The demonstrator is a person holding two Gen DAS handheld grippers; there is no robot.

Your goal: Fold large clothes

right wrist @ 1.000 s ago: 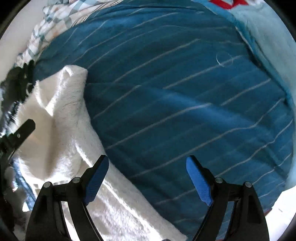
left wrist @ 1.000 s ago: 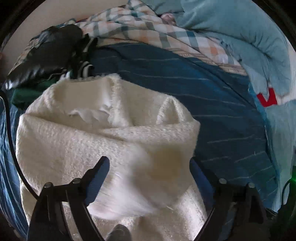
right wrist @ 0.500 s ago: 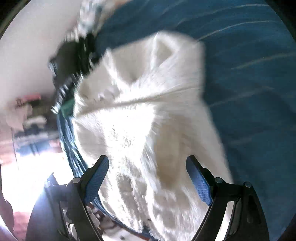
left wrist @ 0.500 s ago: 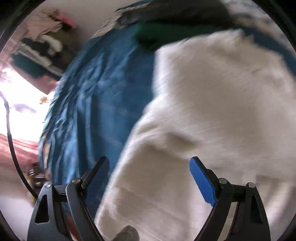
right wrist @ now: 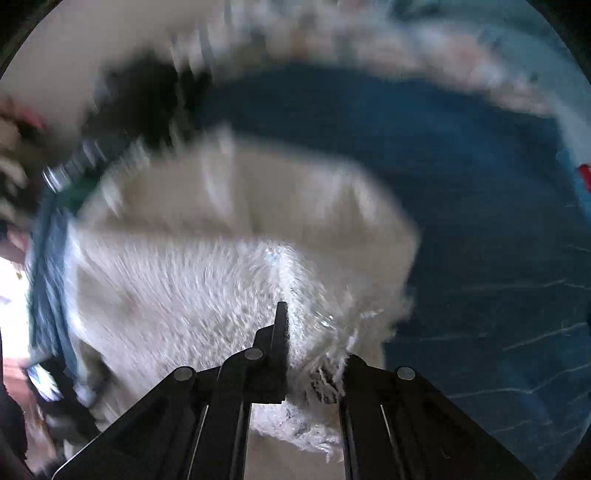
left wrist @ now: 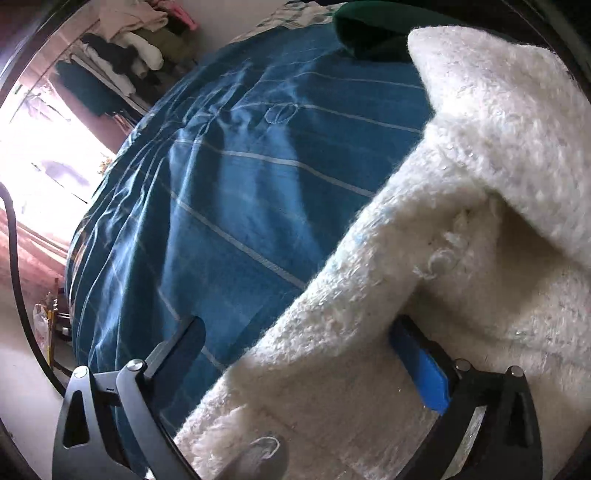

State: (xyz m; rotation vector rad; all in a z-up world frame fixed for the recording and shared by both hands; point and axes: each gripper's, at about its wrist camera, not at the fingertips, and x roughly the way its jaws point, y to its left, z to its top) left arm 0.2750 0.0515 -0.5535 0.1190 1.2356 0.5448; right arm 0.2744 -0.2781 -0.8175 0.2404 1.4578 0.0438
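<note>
A white fuzzy coat [left wrist: 461,221] lies on a blue striped bedspread [left wrist: 240,184]. My left gripper [left wrist: 299,328] points down at the coat's left edge, and its jaws are opening wide. The coat's edge runs between the blue pads [left wrist: 424,365], which do not press on it. In the blurred right wrist view the coat [right wrist: 221,258] fills the middle. My right gripper [right wrist: 286,310] is shut on a raised fold of it, with fluffy cloth bunched beside the fingers [right wrist: 280,332]. The bedspread [right wrist: 480,184] shows to the right.
A dark green garment [left wrist: 373,29] lies beyond the coat. Clothes [left wrist: 129,48] are heaped at the upper left, past the bed's edge, above a bright floor. A black cable [left wrist: 14,240] hangs at left. A black garment [right wrist: 147,92] and checked cloth [right wrist: 369,37] lie at the bed's far side.
My right gripper swung over the coat and closed on a fold of it. My left gripper moved from above the coat to its left edge, dipped down, and its jaws widened.
</note>
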